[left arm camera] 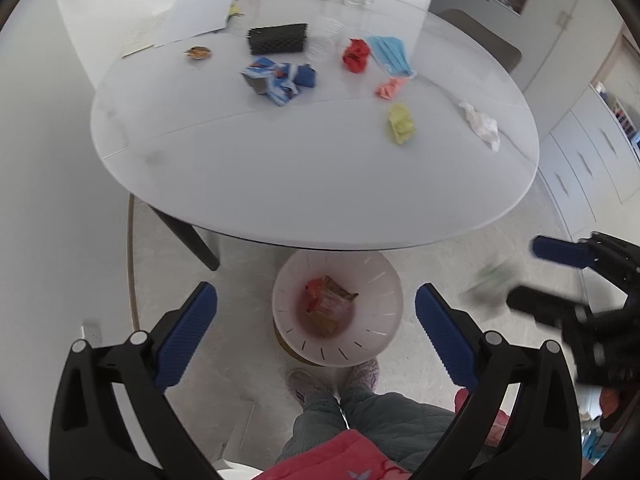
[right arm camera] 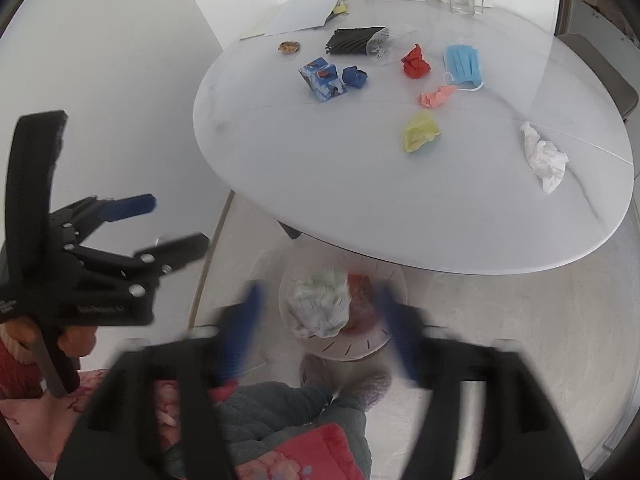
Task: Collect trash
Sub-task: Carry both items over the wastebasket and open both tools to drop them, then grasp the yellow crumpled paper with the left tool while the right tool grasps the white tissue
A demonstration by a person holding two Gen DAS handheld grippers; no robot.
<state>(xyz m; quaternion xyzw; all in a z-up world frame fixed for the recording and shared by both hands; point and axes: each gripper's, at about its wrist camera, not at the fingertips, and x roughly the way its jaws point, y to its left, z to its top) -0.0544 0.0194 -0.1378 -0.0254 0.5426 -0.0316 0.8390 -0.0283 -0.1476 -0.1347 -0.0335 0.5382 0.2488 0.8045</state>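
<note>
Left gripper [left arm camera: 316, 336]: fingers spread wide, nothing between them, held above the trash bin [left arm camera: 380, 280] on the floor below the table edge.
Right gripper [right arm camera: 318, 326]: blurred by motion; blue pads stand well apart, with a crumpled white-green paper [right arm camera: 320, 304] between them over the bin; whether a pad touches the paper cannot be told.
Bin contents: orange-brown wrappers [left arm camera: 328, 304] lie at the bottom.
Table trash: on the white table [left arm camera: 304, 184] lie a blue printed wrapper [left arm camera: 280, 78], a red paper wad [left arm camera: 355, 55], a blue face mask [left arm camera: 390, 54], a pink scrap [left arm camera: 389, 88], a yellow wad [left arm camera: 401, 123] and a white tissue [left arm camera: 482, 125] near the right rim.
Left view only: the right gripper seen from the side, at the frame's right edge, a blurred greenish paper beside its fingers.
Right view only: the left gripper from the side at far left, jaws apart, and a clear plastic cup [right arm camera: 380, 46] lying beside a black ribbed object [right arm camera: 348, 42].
</note>
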